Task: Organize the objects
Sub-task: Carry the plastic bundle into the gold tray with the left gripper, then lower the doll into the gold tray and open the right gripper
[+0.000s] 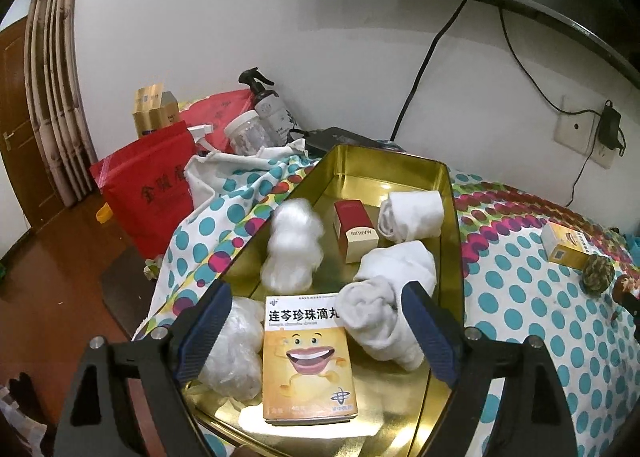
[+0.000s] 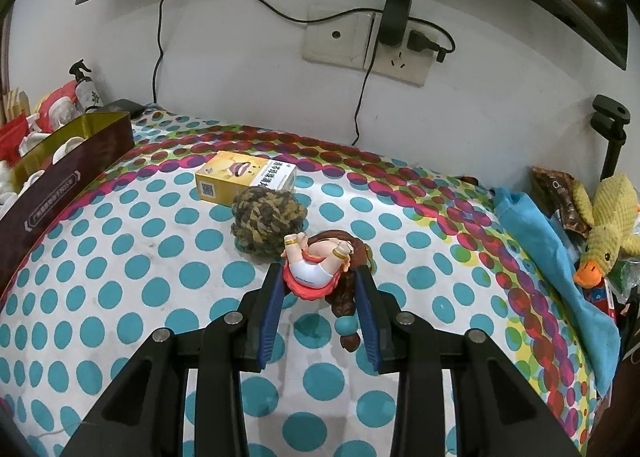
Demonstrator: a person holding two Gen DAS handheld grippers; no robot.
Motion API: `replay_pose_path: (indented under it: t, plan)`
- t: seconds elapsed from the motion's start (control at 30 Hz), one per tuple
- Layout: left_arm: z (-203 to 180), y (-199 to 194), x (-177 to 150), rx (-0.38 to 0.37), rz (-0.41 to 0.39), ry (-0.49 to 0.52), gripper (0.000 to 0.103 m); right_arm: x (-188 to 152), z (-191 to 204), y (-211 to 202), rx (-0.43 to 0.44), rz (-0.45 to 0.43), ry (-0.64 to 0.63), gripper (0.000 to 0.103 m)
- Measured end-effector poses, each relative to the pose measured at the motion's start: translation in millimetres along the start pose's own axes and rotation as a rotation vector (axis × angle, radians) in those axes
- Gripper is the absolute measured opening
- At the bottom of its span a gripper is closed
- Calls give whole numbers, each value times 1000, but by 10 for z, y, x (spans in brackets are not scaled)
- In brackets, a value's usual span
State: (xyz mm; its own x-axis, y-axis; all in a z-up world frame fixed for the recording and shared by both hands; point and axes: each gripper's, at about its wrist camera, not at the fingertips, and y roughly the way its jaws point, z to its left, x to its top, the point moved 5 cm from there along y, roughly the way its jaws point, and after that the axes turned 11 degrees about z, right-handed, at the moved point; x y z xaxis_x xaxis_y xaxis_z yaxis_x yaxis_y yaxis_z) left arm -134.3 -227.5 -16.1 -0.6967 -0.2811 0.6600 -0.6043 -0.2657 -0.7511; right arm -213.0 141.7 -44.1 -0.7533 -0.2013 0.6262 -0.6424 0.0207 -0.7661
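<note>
Small painted figurine with brown hair and red skirt (image 2: 316, 269): lying on the dotted cloth (image 2: 120, 257), pinched by right gripper (image 2: 320, 277). Gold metal tin (image 1: 452, 225): far left. Left gripper (image 1: 316, 297): spread, empty, over tin.

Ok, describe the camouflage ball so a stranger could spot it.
On the dotted bedspread, find the yellow box lying flat. The camouflage ball sits against its near side, beside the figurine in the right gripper: the only round, knitted, green-brown thing there.
</note>
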Motion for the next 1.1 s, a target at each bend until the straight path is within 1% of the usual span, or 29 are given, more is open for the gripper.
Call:
replay_pose_path:
  t: [0.07, 0.17, 0.2, 0.37, 0.53, 0.6, 0.77, 0.97, 1.0, 1.1]
  plan:
    - [-6, 11, -5, -1, 3, 1, 89, 39, 44, -5, 10, -2, 5, 33]
    - [-5, 14, -12, -11, 10, -2, 89, 144, 210, -77, 36, -25, -4, 33]
    - [-9, 12, -11, -21, 11, -3, 89, 198, 300, -110, 41, -36, -17, 29]
    - [-1, 21, -16, -39, 21, -8, 89, 541, 785, -232, 83, -82, -73, 30]
    - [43, 4, -1, -61, 17, -30, 89, 782, 1260, -308, 126, -111, -133, 29]
    - [72, -10, 9, -61, 12, -41, 89, 855, 1447, -381, 157, -128, -148, 29]
    - [170, 9, 27, -73, 23, -77, 89, 976, 2011, -537, 231, -156, -229, 29]
    - [299, 33, 47, -73, 36, -105, 89, 1010, 2657, -492, 305, -130, -305, 29]
    - [324, 37, 49, -72, 40, -109, 89, 1005, 2716, -490, 308, -128, -316, 29]
    - [432, 54, 75, -41, 48, -108, 89, 983, 2960, -447, 321, -115, -359, 29]
